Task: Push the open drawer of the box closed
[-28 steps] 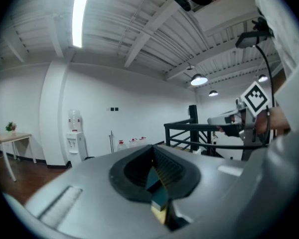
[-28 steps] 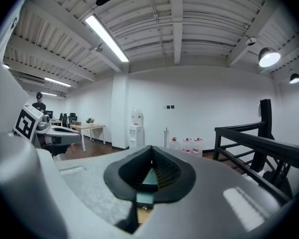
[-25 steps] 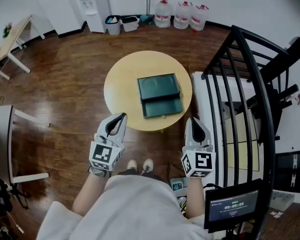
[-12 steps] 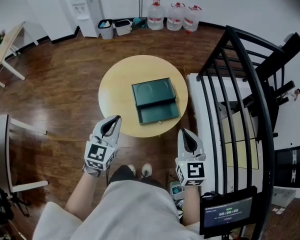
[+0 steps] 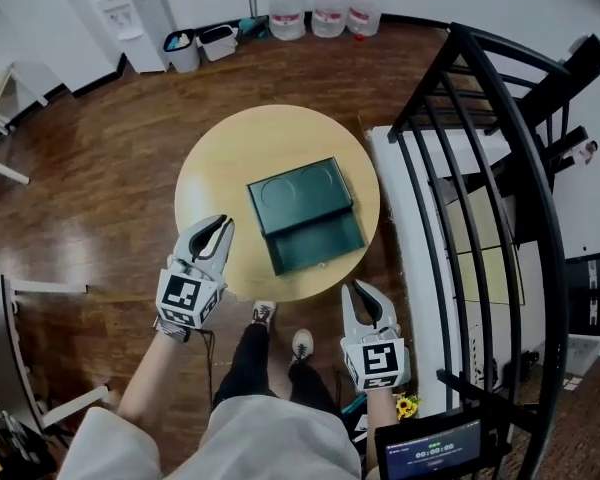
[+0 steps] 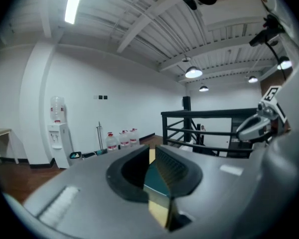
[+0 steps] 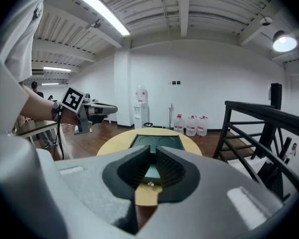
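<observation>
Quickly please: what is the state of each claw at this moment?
Left claw: slightly open, has just been opening, nothing between its jaws.
Right claw: slightly open, holding nothing.

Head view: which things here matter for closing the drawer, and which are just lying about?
For the job: green box, its open drawer, round table under it.
Lying about: water bottles, water dispenser and bins by the far wall, black railing on the right.
</observation>
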`<control>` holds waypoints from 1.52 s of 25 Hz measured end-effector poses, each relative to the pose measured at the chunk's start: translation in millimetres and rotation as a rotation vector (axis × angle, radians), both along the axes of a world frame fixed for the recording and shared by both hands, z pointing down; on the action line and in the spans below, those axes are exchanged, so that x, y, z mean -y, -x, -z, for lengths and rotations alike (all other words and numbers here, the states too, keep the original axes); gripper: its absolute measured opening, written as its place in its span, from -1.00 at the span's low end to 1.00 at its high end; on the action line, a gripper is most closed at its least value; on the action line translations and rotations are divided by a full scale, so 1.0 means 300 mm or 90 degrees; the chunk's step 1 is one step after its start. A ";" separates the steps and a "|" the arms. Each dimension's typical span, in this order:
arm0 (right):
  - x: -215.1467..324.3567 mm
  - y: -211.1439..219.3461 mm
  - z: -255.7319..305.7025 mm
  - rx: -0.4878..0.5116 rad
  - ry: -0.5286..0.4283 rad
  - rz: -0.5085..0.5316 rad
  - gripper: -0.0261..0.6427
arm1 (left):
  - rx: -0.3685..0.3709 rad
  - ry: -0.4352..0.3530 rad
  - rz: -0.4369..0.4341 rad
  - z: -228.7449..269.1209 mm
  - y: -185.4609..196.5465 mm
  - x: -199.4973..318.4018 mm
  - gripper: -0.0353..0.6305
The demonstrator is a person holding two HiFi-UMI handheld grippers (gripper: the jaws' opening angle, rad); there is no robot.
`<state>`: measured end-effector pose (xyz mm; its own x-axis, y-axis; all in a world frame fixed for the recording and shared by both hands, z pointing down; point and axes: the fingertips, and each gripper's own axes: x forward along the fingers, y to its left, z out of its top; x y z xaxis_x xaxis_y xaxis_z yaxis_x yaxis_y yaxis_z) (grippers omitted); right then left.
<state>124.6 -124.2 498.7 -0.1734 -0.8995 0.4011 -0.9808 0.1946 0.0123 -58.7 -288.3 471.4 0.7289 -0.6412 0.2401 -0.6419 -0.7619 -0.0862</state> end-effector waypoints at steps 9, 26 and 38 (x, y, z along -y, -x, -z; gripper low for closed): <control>-0.010 0.065 -0.317 0.043 0.103 -0.048 -0.75 | 0.069 0.088 -0.021 -0.315 -0.039 0.198 -0.57; 0.051 0.100 -0.536 0.068 0.180 -0.054 -0.71 | 0.084 0.165 -0.050 -0.459 -0.064 0.315 -0.36; 0.077 0.125 -0.579 0.055 0.215 -0.028 -0.70 | 0.097 0.139 -0.063 -0.449 -0.076 0.300 -0.42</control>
